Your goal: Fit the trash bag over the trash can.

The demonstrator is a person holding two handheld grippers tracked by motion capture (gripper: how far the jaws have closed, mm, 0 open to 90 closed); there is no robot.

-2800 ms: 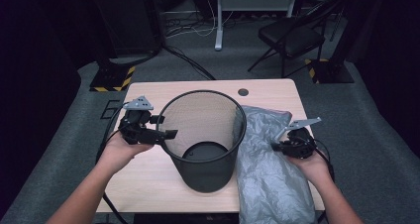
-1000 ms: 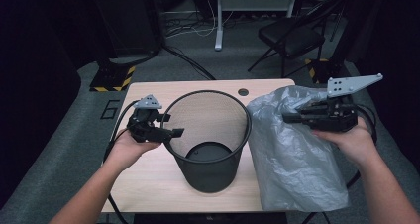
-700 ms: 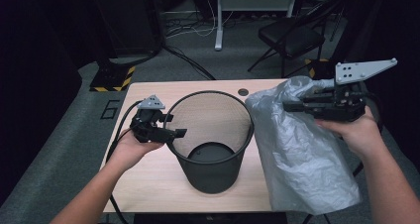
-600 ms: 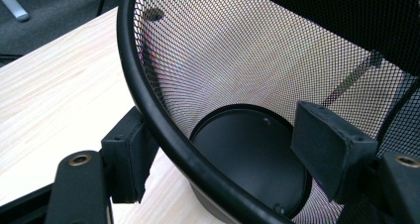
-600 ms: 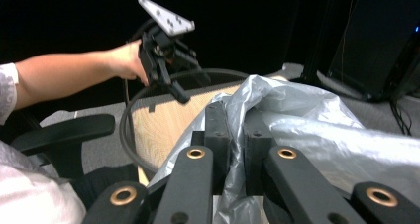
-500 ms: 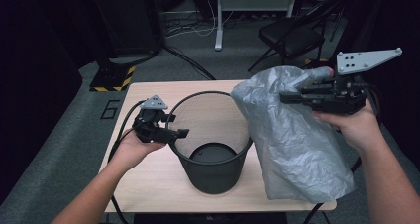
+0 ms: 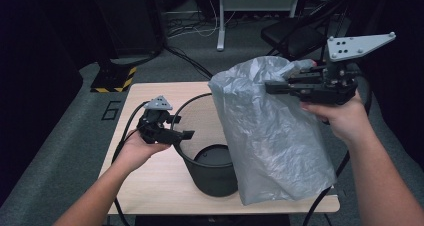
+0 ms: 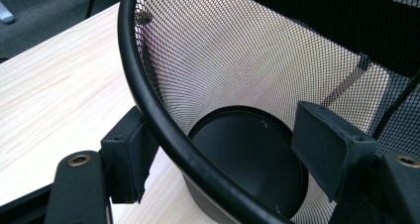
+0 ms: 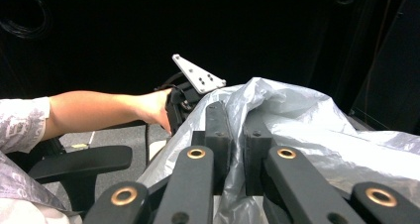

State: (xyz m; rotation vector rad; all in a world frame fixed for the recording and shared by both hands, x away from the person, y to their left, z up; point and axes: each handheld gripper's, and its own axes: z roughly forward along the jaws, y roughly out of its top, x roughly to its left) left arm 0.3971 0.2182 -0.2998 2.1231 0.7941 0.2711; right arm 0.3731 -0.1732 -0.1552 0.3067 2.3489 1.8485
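Grey bag (image 7: pixel 275 136): hung below right tool (image 7: pixel 272 87), pinched at its top. Mesh bin (image 7: pixel 210 171): rim between left tool's (image 7: pixel 186 134) spread jaws, untouched.

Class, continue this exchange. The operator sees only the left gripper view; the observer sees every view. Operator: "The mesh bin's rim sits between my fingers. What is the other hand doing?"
Observer: The right gripper is shut on a grey plastic bag and holds it in the air.
Operator: Is the bag over the bin?
Observer: No. It hangs beside the mesh bin, on the bin's right in the high view, with its lower end down near the table.
Operator: How is it gripped?
Observer: The right gripper view shows the fingers pinching a bunched fold at the bag's top. I cannot tell whether its mouth is open.
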